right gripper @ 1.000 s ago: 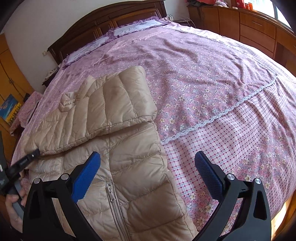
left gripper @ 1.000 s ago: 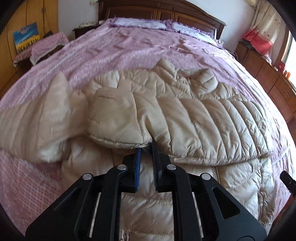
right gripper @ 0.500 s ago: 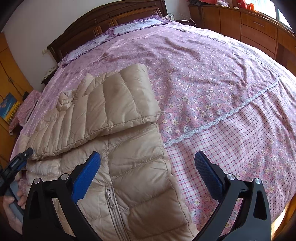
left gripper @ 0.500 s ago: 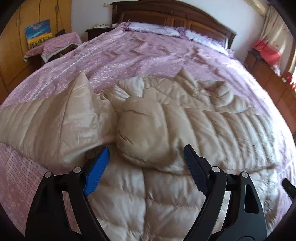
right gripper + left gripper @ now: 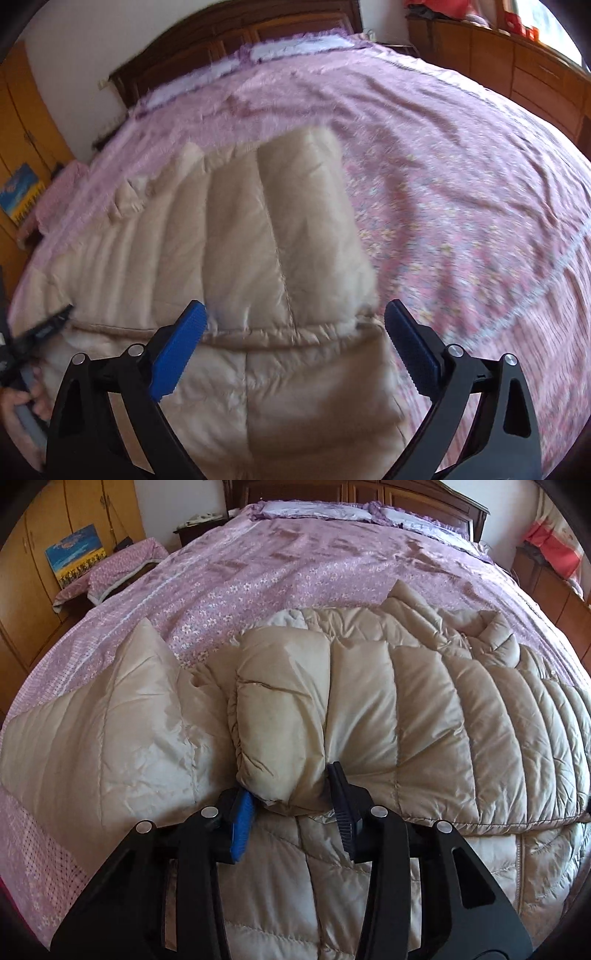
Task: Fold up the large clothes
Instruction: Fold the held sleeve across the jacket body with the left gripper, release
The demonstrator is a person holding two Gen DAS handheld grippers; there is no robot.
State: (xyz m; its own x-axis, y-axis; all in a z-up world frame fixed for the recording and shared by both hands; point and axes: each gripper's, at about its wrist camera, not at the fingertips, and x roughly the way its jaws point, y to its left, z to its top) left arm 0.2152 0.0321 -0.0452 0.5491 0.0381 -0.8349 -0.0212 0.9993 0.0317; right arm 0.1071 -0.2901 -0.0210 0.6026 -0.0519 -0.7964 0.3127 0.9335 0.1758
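Right now a beige puffer jacket (image 5: 369,867) lies spread on a bed (image 5: 314,565) with a pink floral cover, zipper side up, body toward the near edge. One sleeve (image 5: 424,716) is folded across the chest, its cuff (image 5: 277,720) ending near the middle of the jacket. The other sleeve (image 5: 99,731) sticks out flat to the left in the left wrist view, over the bed cover.

The left gripper (image 5: 291,812) sits right at the cuff end of the folded sleeve. Its jaws have just been closing, and the cuff's lower corner sits between the blue pad and the dark pad. Whether the pads actually pinch the fabric or only flank it, I cannot tell; some gap shows beside the left pad.

The right gripper (image 5: 295,354) is released, jaws wide apart, nothing between the pads. It hangs over the jacket where the folded sleeve's lower edge crosses the body, close to the jacket's right side. That view is blurred.

At the left edge of the right wrist view, a hand (image 5: 22,402) holds the handle of the other gripper.

Around the bed: a dark wooden headboard (image 5: 236,40) with pillows (image 5: 314,509) in front of it, wooden cabinets (image 5: 517,66) along the right wall, a small painting (image 5: 75,557) against a yellowish wardrobe (image 5: 44,528) on the left.
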